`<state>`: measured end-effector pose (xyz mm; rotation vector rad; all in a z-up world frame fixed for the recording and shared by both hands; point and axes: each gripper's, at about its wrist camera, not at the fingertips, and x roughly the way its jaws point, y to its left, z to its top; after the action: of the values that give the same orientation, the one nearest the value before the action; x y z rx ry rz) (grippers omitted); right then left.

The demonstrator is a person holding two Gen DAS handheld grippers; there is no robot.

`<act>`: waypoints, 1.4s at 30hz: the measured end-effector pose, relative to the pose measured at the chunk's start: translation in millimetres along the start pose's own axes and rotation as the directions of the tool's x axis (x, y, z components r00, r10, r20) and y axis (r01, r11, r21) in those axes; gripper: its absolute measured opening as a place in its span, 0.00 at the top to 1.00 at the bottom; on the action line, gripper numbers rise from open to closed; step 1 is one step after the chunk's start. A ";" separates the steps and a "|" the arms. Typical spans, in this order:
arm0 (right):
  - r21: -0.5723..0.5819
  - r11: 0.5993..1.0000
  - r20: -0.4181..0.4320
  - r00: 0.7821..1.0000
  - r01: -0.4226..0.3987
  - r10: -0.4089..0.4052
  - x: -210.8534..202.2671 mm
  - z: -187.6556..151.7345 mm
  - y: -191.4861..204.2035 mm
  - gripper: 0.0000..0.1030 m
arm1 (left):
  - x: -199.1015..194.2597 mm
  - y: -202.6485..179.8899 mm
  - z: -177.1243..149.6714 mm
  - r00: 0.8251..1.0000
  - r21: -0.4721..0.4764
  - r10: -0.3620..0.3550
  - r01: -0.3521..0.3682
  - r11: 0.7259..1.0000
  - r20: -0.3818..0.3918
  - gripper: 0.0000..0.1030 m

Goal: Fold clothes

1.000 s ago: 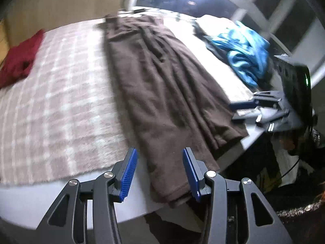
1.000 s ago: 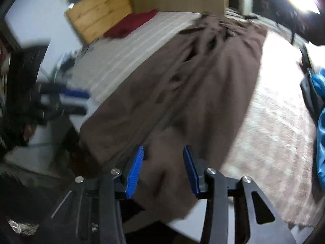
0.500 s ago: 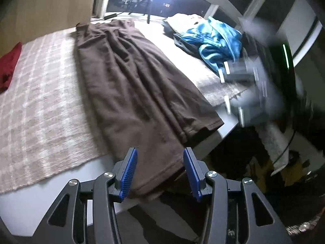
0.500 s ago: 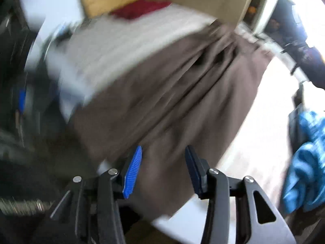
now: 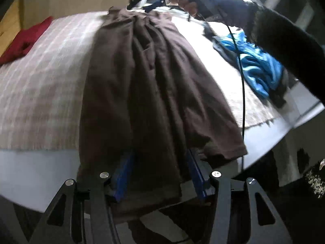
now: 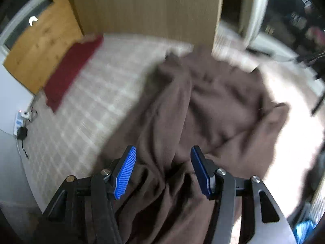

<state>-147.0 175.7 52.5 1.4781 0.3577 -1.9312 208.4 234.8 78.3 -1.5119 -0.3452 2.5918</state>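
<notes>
My long brown fleecy garment (image 5: 146,85) lies lengthwise on the pale checked blanket (image 5: 40,77), rumpled in soft pleats, its near hem hanging off the near edge. My left gripper (image 5: 158,174) is spread wide with that hem draped between its blue pads. My right gripper (image 6: 162,168) is also spread, over bunched brown cloth. I can read no writing; everything is blurred.
</notes>
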 end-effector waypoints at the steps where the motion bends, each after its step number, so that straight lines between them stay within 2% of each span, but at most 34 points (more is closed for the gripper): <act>1: -0.011 1.000 -0.046 0.999 -0.010 0.009 13.6 0.4 -0.7 0.46 | 1.2 -2.0 -1.0 1.000 0.005 0.012 -0.012 1.000 0.000 0.40; 5: -0.111 0.994 -0.028 1.000 -0.002 -0.001 26.7 -7.7 8.9 0.48 | 6.1 -10.1 -4.8 0.998 0.023 0.062 -0.062 0.998 0.003 0.38; 6: -0.120 0.993 -0.023 1.000 -0.012 0.009 25.0 -7.9 10.4 0.60 | 6.6 -11.7 -5.4 0.997 0.034 0.073 -0.073 0.997 0.004 0.38; 7: -0.124 0.992 -0.024 0.999 -0.039 0.036 24.1 -7.4 10.9 0.70 | 5.4 -10.9 -5.7 0.996 0.037 0.084 -0.084 0.996 0.009 0.50; 8: -0.127 0.990 -0.024 0.998 -0.065 0.062 23.2 -6.9 11.4 0.83 | 4.5 -8.1 -6.6 0.996 0.029 0.093 -0.093 0.995 0.011 0.73; 10: -0.145 0.986 -0.009 0.997 -0.083 0.082 16.1 -6.6 16.5 0.86 | 3.2 5.4 -11.5 0.997 -0.028 0.072 -0.072 0.997 0.005 0.90; 11: -0.162 0.983 0.001 0.997 -0.082 0.084 11.6 -6.6 20.1 0.88 | 1.6 11.7 -12.4 0.998 -0.056 0.055 -0.055 0.997 0.003 0.92; 13: -0.171 0.981 0.013 0.995 -0.094 0.098 3.8 -4.6 23.9 0.90 | -2.6 18.8 -12.2 0.999 -0.086 0.044 -0.044 0.995 0.001 0.92; 17: -0.203 0.973 0.051 0.992 -0.105 0.118 -10.1 1.8 28.6 0.91 | -11.8 10.5 -5.7 0.999 -0.071 0.043 -0.041 0.997 0.021 0.92; 19: -0.229 0.969 0.079 0.990 -0.093 0.114 -16.4 4.6 30.8 0.91 | -2.7 5.6 -4.3 0.999 -0.053 0.045 -0.044 0.998 0.023 0.92; 22: -0.252 0.968 0.073 0.996 -0.024 0.043 -1.5 3.6 28.3 0.91 | 16.5 5.3 -6.0 0.999 -0.059 0.031 -0.031 0.998 -0.010 0.80; 24: -0.275 0.961 0.021 1.000 0.005 0.000 17.1 -0.6 28.2 0.89 | 10.8 6.5 -6.4 0.999 -0.060 0.028 -0.029 0.998 -0.023 0.71; 26: -0.278 0.960 0.028 0.999 0.040 -0.034 16.2 -8.1 23.3 0.83 | -9.9 12.8 -11.8 0.999 -0.063 0.047 -0.048 0.997 -0.028 0.66; 27: -0.273 0.961 0.073 0.997 0.050 -0.031 0.3 -13.2 22.0 0.80 | -22.4 19.1 -14.8 0.998 -0.076 0.053 -0.054 0.996 -0.015 0.66; 30: -0.256 0.964 0.205 0.978 0.074 -0.020 -47.3 -28.5 18.4 0.80 | -56.4 40.3 -20.6 0.997 -0.122 0.071 -0.067 0.990 0.021 0.65; 31: -0.270 0.961 0.230 0.973 0.057 0.007 -58.6 -36.1 22.2 0.80 | -61.6 47.0 -19.3 0.997 -0.130 0.072 -0.067 0.989 0.034 0.65; 33: -0.296 0.955 0.215 0.972 -0.032 0.099 -66.2 -56.8 35.6 0.80 | -59.2 54.0 -12.7 0.996 -0.114 0.064 -0.057 0.992 0.055 0.65; 36: -0.336 0.935 0.124 0.978 -0.118 0.168 -40.2 -92.7 66.6 0.80 | -32.6 55.1 -4.2 0.999 -0.036 0.011 -0.010 0.999 0.036 0.65; 38: -0.367 0.925 0.068 0.990 -0.092 0.126 -11.9 -110.7 79.7 0.80 | -0.1 53.7 -9.6 0.996 -0.008 -0.003 0.002 1.000 -0.090 0.68; 40: -0.389 0.921 0.036 0.999 -0.021 0.038 5.6 -119.0 80.7 0.80 | -11.0 49.6 -22.4 0.995 0.018 -0.031 0.032 0.999 -0.095 0.67; 42: -0.341 0.940 0.051 0.998 -0.008 0.027 -3.4 -117.5 71.2 0.80 | -27.2 53.6 -30.2 0.995 -0.001 -0.050 0.050 0.999 -0.087 0.64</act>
<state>-12.4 192.8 30.6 1.1946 0.6181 -1.7840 248.6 181.2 73.2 -1.5883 -0.3671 2.4789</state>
